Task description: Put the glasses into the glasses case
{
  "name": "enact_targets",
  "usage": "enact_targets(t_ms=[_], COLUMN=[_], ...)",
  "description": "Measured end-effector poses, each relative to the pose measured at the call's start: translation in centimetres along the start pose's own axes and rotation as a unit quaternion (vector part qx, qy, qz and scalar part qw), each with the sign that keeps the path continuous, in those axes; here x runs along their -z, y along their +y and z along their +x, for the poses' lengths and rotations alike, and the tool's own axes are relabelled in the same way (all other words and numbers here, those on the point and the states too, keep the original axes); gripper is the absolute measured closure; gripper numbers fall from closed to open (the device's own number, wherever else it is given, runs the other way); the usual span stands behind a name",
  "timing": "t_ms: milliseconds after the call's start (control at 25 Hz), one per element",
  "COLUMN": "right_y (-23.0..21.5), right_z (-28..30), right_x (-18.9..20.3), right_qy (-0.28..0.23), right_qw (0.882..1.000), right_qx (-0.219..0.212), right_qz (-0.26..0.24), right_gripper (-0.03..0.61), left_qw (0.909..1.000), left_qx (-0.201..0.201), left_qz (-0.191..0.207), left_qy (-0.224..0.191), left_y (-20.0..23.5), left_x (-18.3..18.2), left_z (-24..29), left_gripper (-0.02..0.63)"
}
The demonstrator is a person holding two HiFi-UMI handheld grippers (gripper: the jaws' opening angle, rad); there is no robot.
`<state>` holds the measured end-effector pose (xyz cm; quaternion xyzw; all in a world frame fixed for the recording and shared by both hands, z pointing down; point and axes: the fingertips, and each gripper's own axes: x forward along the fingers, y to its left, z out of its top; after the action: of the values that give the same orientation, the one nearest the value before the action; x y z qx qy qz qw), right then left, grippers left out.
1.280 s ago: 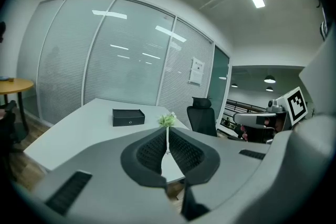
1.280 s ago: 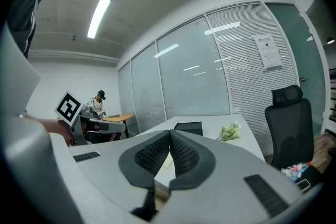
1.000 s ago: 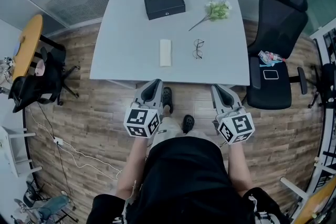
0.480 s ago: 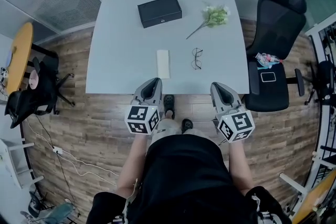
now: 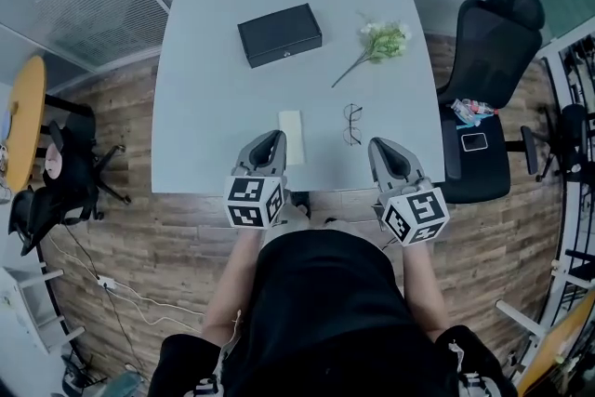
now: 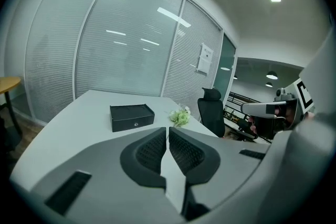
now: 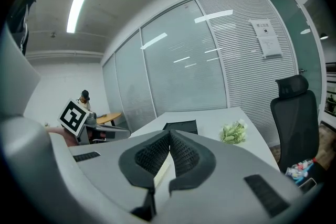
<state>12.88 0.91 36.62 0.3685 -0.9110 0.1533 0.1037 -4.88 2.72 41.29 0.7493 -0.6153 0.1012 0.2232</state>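
Note:
The black-framed glasses [image 5: 352,124] lie folded open on the white table [image 5: 204,107], near its front edge and right of centre. The black glasses case [image 5: 279,34] sits closed at the back of the table, also seen as the case [image 6: 132,116] and the case [image 7: 181,126]. My left gripper [image 5: 270,138] is shut and empty, its tip just over the table's front edge beside a pale folded cloth [image 5: 292,125]. My right gripper [image 5: 382,146] is shut and empty, just right of and nearer than the glasses. The gripper views show the left gripper [image 6: 167,131] and right gripper [image 7: 169,135] with jaws together; the glasses are hidden there.
A sprig of green and white flowers [image 5: 383,42] lies at the back right of the table. A black office chair [image 5: 488,79] stands at the table's right side with a phone and small items on its seat. Glass walls with blinds stand behind the table.
Both grippers have moved forward from over the wooden floor to the table's front edge, as the person stepped closer. Both jaws stayed shut. Nothing on the table moved.

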Motion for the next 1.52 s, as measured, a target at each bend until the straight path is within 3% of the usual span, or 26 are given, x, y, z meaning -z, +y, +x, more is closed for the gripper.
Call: enact_targets(t_ms=[360, 840, 960, 1040, 1120, 1520], right_y=[-1.0, -0.3, 0.2, 0.2, 0.2, 0.2], right_z=[4.3, 8.7, 9.4, 9.9, 10.4, 13.1], right_x=[-0.4, 1.6, 2.3, 3.1, 3.8, 6.4], right_qy=[0.017, 0.057, 0.068, 0.078, 0.091, 0.144], right_qw=[0.999, 0.997, 0.996, 0.996, 0.995, 0.989], right_qx=[0.029, 0.052, 0.049, 0.045, 0.040, -0.010], right_qz=[0.006, 0.016, 0.018, 0.024, 0.029, 0.034], right_gripper=[0.561, 0.561, 0.561, 0.561, 0.561, 0.561], left_qw=[0.9992, 0.9941, 0.9921, 0.9906, 0.9893, 0.9812], left_qx=[0.023, 0.047, 0.051, 0.051, 0.048, -0.003], left_qz=[-0.008, -0.015, -0.017, -0.021, -0.026, -0.064], left_qy=[0.031, 0.097, 0.114, 0.125, 0.136, 0.182], left_y=[3.4, 6.7, 7.1, 7.2, 7.4, 8.8], left_x=[0.0, 3.7, 4.9, 5.8, 6.6, 9.8], left_z=[4.8, 9.3, 9.9, 10.3, 10.8, 12.8], left_gripper=[0.581, 0.580, 0.570, 0.509, 0.506, 0.451])
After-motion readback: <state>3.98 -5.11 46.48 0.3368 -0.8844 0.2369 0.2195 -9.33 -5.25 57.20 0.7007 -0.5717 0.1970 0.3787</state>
